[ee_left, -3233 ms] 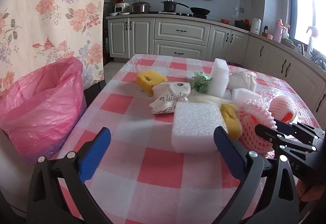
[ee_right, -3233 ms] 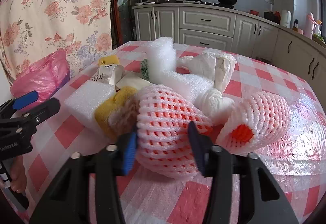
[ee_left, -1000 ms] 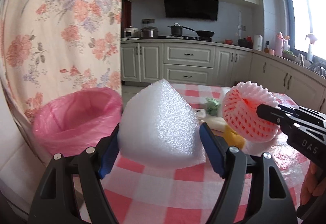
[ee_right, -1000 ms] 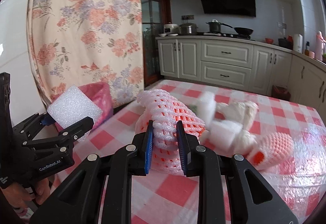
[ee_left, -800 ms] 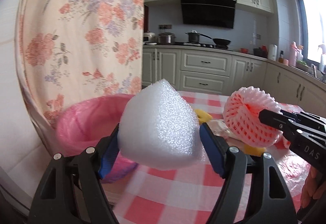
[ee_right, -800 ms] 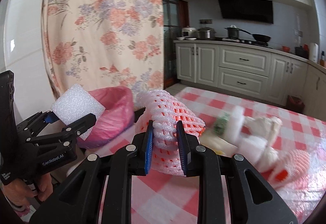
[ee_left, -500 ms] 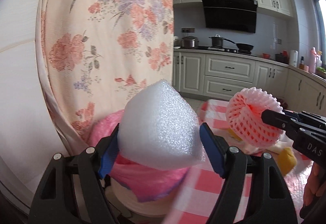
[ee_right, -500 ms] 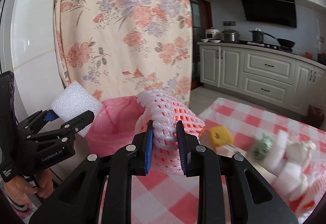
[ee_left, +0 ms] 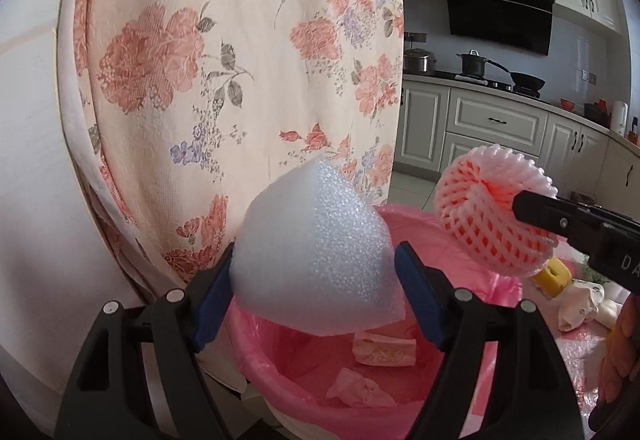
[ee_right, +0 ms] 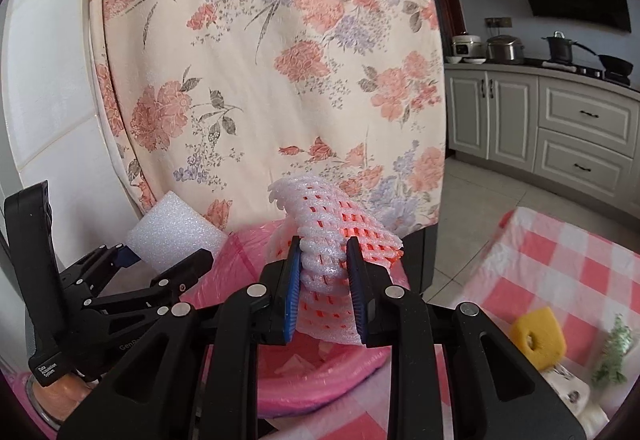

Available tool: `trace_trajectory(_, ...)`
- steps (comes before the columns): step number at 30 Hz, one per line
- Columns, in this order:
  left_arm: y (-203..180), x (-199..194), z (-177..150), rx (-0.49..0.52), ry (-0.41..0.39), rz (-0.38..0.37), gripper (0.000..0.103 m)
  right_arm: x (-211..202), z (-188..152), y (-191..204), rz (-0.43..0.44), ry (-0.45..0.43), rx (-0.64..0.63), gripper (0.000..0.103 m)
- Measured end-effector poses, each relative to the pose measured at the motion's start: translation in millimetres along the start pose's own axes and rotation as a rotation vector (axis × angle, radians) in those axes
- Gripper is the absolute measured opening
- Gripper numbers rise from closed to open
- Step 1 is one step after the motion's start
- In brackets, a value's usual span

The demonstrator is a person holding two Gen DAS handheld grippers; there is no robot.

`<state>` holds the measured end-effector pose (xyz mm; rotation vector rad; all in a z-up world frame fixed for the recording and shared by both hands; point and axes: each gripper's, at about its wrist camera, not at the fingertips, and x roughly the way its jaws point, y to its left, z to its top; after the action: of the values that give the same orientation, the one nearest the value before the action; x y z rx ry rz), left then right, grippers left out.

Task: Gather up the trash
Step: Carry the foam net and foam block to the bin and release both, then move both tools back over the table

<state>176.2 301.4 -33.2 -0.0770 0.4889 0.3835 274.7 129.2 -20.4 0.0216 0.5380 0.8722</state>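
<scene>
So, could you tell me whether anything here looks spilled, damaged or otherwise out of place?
Nothing stands out. The left gripper holds a white foam block and the right gripper squeezes a pink foam fruit net, both above the pink-lined bin, which already holds crumpled paper scraps. No spill shows around it.

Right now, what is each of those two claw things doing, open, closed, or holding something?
Left gripper: shut on the white foam block, above the pink-lined bin.
Right gripper: shut on the foam fruit net.
</scene>
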Motion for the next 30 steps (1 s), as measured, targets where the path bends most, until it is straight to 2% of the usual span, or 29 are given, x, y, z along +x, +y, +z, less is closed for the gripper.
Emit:
trace_trajectory(3,2,13,-2,0.011,0.02,0.009,0.08,18,-5,-3,0.007,0.036,0.009,0.027)
trace_trajectory(5,4,17,-5,0.011,0.021,0.017,0.087,24,-11,-6,0.0,0.054,0.013,0.028)
trace_trajectory(7,5,19,-9,0.009,0.016,0.021,0.092,26,-16,-10,-0.003,0.063,0.018,0.042)
trace_trajectory(9,5,20,-12,0.012,0.015,0.021,0.092,25,-21,-14,-0.009,0.064,0.037,0.051)
trace_trajectory(14,4,12,-12,0.001,0.005,0.039,0.094,11,-25,-19,-0.013,0.051,0.056,0.054)
trace_trajectory(16,4,5,-13,-0.008,-0.004,0.049,0.096,8,-25,-18,0.002,0.052,0.07,0.067)
trace_trajectory(17,5,1,-12,-0.016,-0.009,0.053,0.096,8,-24,-17,0.006,0.048,0.072,0.069)
trace_trajectory(25,14,-37,-12,-0.034,-0.044,0.077,0.097,-13,-18,-2,0.004,0.002,0.052,0.069)
trace_trajectory(30,-2,-48,-14,-0.022,-0.045,0.03,0.098,-49,-25,-8,-0.039,-0.031,0.065,0.069)
